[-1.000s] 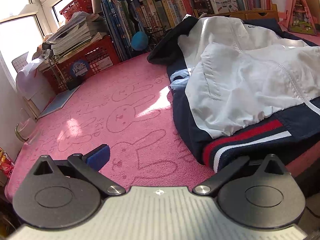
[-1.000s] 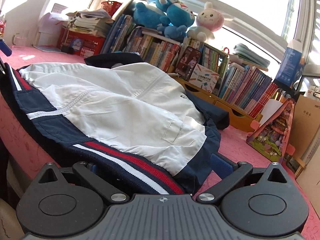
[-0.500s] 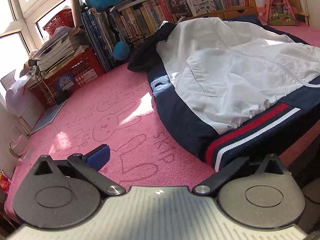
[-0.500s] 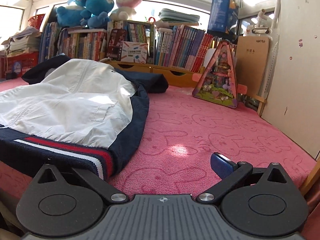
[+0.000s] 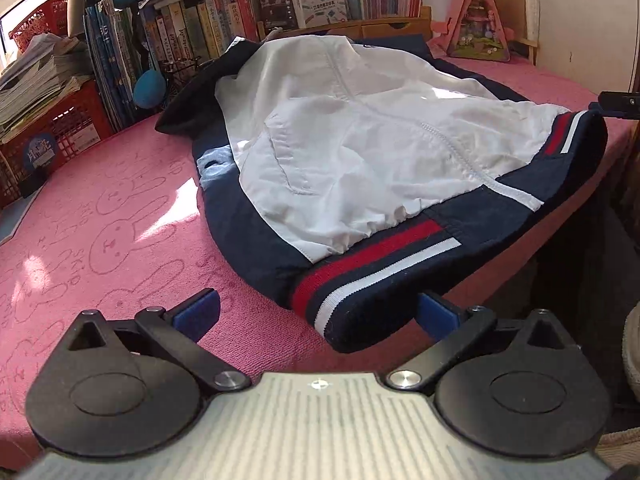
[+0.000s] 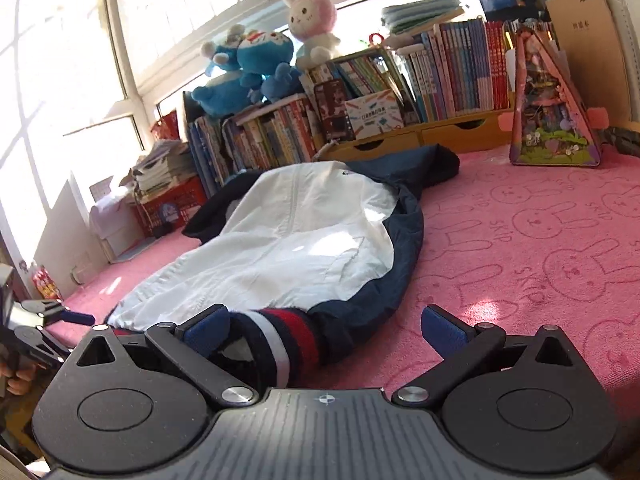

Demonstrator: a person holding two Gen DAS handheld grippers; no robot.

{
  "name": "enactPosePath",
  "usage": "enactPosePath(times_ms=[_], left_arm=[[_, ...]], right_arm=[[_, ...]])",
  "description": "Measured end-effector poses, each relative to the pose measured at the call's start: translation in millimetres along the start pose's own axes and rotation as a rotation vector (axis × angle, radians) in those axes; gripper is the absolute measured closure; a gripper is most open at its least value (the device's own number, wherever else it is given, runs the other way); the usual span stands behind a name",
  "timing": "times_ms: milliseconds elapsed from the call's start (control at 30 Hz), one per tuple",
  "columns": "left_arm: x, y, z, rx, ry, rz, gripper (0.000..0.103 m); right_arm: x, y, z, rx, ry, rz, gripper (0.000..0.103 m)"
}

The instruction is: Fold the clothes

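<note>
Both hand-held grippers, left (image 5: 318, 314) and right (image 6: 326, 330), jaws apart, now moved onto jacket (image 5: 360, 152) hem corners at surface (image 5: 100, 208) front edge; grasp next

The jacket (image 5: 360, 152) is seen as thin, crinkled white cloth with a ribbed knit hem. The table (image 5: 100, 216) is covered in matt pink terry. The left tongs (image 5: 316, 312) are matt black plastic.

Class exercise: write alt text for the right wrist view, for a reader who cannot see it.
The open right gripper reaches the striped hem of a white and navy jacket spread on a pink rabbit-print cover. Behind stand rows of books and plush toys beneath bright windows.
</note>
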State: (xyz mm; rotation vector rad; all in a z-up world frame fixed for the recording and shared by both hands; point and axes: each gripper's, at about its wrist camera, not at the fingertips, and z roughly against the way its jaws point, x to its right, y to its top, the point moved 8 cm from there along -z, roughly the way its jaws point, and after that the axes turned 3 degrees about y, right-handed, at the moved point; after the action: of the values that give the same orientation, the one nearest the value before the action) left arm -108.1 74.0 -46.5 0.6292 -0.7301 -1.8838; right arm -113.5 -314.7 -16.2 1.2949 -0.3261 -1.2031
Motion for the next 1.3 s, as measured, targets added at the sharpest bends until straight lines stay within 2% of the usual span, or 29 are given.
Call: enactPosePath(times_ms=[100, 167, 233, 267, 333, 400, 500, 600, 667, 767, 867, 933, 1067, 1167, 1300], left_arm=[[7.5, 12.4, 4.3, 0.018, -0.167, 0.084, 0.000], [7.5, 21.9, 8.3, 0.048, -0.233, 0.128, 0.000], [5.2, 33.1, 12.6, 0.092, -0.275, 0.166, 0.000], [0.8, 39.9, 13.3, 0.119, -0.267, 0.182, 0.000], [-11.1, 54.0, 9.8, 0.151, -0.225, 0.210, 0.000], [-30.8, 74.4, -1.9, 0.169, -0.120, 0.234, 0.000], [-61.3, 102.1, -24.2, 0.173, 0.079, 0.251, 0.000], [-90.1, 126.7, -48.3, 0.187, 0.214, 0.261, 0.000], [-111.3, 140.9, -69.5, 0.192, 0.271, 0.289, 0.000], [-137.1, 155.2, -100.1, 0.195, 0.295, 0.355, 0.000], [-161.0, 162.2, -129.9, 0.174, 0.308, 0.423, 0.000], [-174.0, 165.3, -149.0, 0.154, 0.357, 0.447, 0.000], [-190.3, 169.4, -178.2, 0.112, 0.423, 0.471, 0.000], [-188.6, 174.7, -193.2, 0.091, 0.432, 0.440, 0.000], [-187.9, 179.5, -213.1, 0.052, 0.498, 0.370, 0.000]], right_arm=[[-2.3, 30.4, 0.4, 0.057, 0.123, -0.071, 0.000], [-8.9, 48.4, -4.8, 0.077, 0.173, -0.067, 0.000], [-15.8, 58.6, -15.2, 0.083, 0.152, -0.021, 0.000], [-20.3, 63.0, -24.9, 0.080, 0.115, 0.016, 0.000], [-28.8, 67.9, -50.0, 0.060, 0.027, 0.082, 0.000], [-38.4, 71.4, -77.2, 0.027, -0.029, 0.118, 0.000], [-43.5, 82.9, -119.7, -0.012, -0.049, 0.134, 0.000], [-44.8, 94.8, -160.3, -0.030, -0.065, 0.179, 0.000], [-43.9, 90.9, -187.9, -0.075, -0.092, 0.215, 0.000], [-35.2, 69.2, -231.2, -0.175, -0.136, 0.249, 0.000], [-16.2, 39.5, -252.7, -0.263, -0.180, 0.218, 0.000], [-1.2, 19.8, -259.6, -0.308, -0.214, 0.185, 0.000], [6.2, 13.7, -245.4, -0.292, -0.240, 0.173, 0.000], [5.0, 10.9, -246.0, -0.316, -0.262, 0.203, 0.000], [-1.5, 8.4, -252.5, -0.341, -0.301, 0.268, 0.000]])
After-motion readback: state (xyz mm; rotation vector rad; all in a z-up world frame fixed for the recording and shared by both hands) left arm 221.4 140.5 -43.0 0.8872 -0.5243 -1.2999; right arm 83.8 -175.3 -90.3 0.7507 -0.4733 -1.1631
